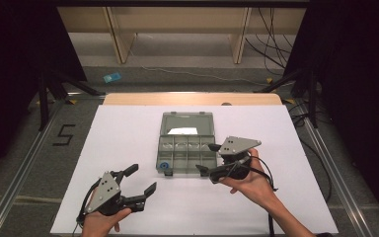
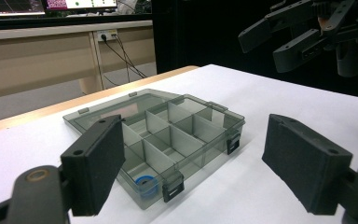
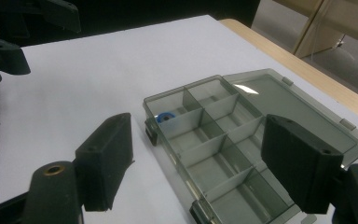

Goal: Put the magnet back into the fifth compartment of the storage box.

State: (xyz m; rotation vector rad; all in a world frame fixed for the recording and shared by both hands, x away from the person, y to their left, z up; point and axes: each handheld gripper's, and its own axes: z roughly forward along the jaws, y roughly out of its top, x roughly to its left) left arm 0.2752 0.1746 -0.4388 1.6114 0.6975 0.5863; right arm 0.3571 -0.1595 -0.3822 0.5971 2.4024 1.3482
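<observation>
A grey see-through organizer box (image 1: 184,153) lies open in the middle of the white sheet, its lid (image 1: 186,124) folded flat behind it. A small blue ring (image 1: 164,166) sits in the front-left compartment; the other compartments look empty. My left gripper (image 1: 143,178) is open with nothing between its pads, to the front left of the box. My right gripper (image 1: 206,158) is open and empty at the box's front right corner. The left gripper view shows the box (image 2: 168,135), the blue ring (image 2: 144,182) and the right gripper (image 2: 270,46). The right gripper view shows the box (image 3: 214,149) and ring (image 3: 166,116).
The white sheet (image 1: 128,138) covers a table with a wooden edge (image 1: 192,98) at the back. Black stand legs (image 1: 44,94) flank the table on both sides. A "5" mark (image 1: 64,134) and a blue tag (image 1: 112,77) lie on the floor.
</observation>
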